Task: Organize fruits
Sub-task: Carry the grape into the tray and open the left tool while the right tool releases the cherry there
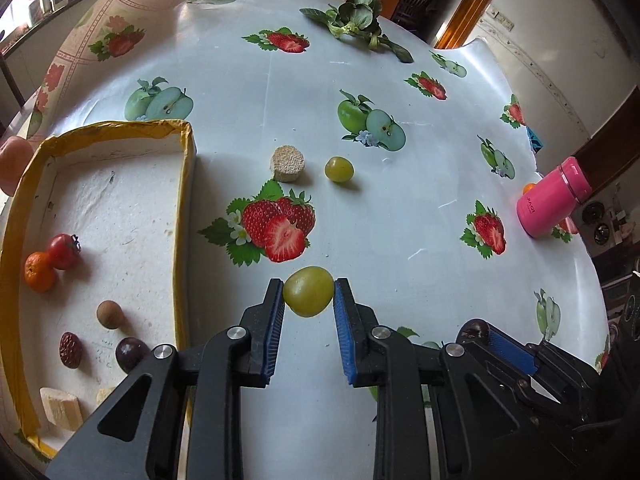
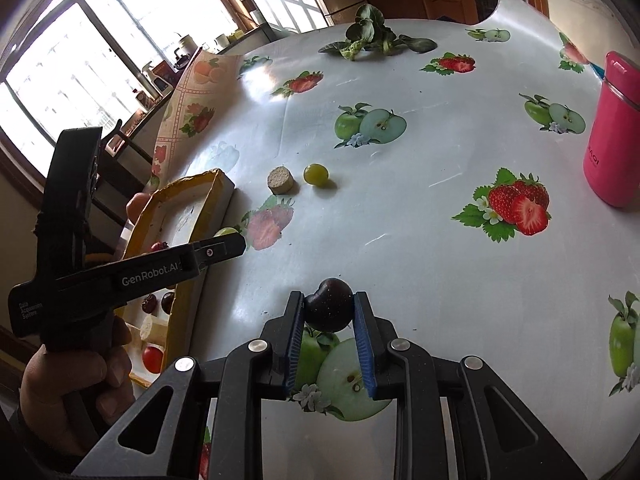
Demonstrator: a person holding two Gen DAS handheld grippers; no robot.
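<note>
A green grape (image 1: 308,291) is clamped in the left gripper (image 1: 309,294), a dark plum (image 2: 329,309) in the right gripper (image 2: 328,312), both beside the yellow-rimmed tray (image 1: 182,216); each should be lowered gently inside before release.

- "GenRobot.AI" in white letters runs along the arm of the left claw (image 2: 230,242).
- Small white print on its handle, only partly legible.
- Partly legible lettering on the pink flask (image 2: 612,132).
</note>
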